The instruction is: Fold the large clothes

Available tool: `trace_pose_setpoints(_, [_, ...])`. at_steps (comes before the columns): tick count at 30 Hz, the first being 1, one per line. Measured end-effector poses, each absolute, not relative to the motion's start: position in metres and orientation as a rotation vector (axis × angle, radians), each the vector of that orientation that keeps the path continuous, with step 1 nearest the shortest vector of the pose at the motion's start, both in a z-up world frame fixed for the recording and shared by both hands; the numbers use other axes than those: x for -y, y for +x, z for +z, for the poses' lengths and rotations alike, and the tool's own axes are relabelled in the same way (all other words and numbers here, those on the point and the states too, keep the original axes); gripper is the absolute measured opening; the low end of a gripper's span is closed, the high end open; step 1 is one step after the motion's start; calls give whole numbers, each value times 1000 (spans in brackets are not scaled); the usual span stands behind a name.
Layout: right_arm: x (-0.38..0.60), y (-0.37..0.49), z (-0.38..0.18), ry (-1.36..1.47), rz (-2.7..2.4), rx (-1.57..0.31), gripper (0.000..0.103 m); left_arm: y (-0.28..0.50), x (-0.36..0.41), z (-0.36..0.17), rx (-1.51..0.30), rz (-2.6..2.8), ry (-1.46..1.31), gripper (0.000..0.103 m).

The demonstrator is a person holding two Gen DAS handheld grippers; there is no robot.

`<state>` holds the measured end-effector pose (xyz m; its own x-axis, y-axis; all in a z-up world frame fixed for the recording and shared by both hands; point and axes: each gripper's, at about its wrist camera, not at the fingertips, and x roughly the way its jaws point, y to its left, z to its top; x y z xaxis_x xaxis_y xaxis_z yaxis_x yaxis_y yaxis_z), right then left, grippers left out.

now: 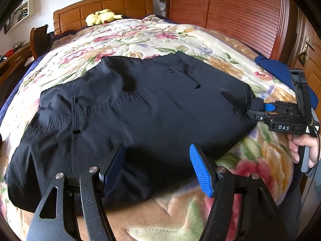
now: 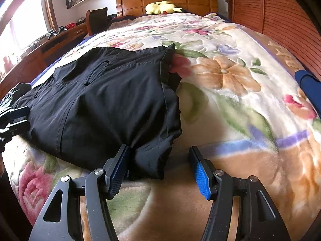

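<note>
We saw the floral blanket (image 1: 140, 38) covering the bed, and on it the black garment (image 1: 140, 108) lay folded flat, filling the middle of the left view. A blue cloth (image 1: 276, 70) sat at three o'clock, a yellow plush toy (image 1: 102, 16) at twelve. Our left gripper (image 1: 157, 166) was spread wide over the garment's near edge; our right gripper (image 2: 159, 169) stood wide too, its left finger (image 2: 118, 170) touching the garment's corner

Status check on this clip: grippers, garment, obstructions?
Left gripper open, right gripper open, both at near edge. Black garment folded on floral blanket. Blue cloth aside, nothing blocking.
</note>
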<state>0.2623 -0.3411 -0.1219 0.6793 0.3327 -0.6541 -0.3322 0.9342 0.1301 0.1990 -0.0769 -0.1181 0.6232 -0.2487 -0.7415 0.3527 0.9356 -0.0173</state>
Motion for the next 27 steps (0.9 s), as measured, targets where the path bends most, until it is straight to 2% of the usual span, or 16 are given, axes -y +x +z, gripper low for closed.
trace_pose_setpoints(12, [339,267,-122,15,388,-759,60,204,77,-128,-861,-339,146,68])
trace_pose_setpoints(14, [341,270,-121,52,403,-781,51,204,77,-128,-860,-344,144,68])
trace_pose_setpoints(15, [344,272,-120,102,431,-798,33,204,76,-127,-861,-347,142,68])
trace_pose_setpoints(16, [346,274,-119,147,468,-816,25,203,76,-127,-862,-351,139,68])
trace_pose_setpoints(21, [327,267,-101,11,415,-781,17,196,66,-116,-839,-380,103,68])
trace_pose_setpoints(27, [322,253,-51,21,428,-642,14,179,40,-95,-772,-379,78,68])
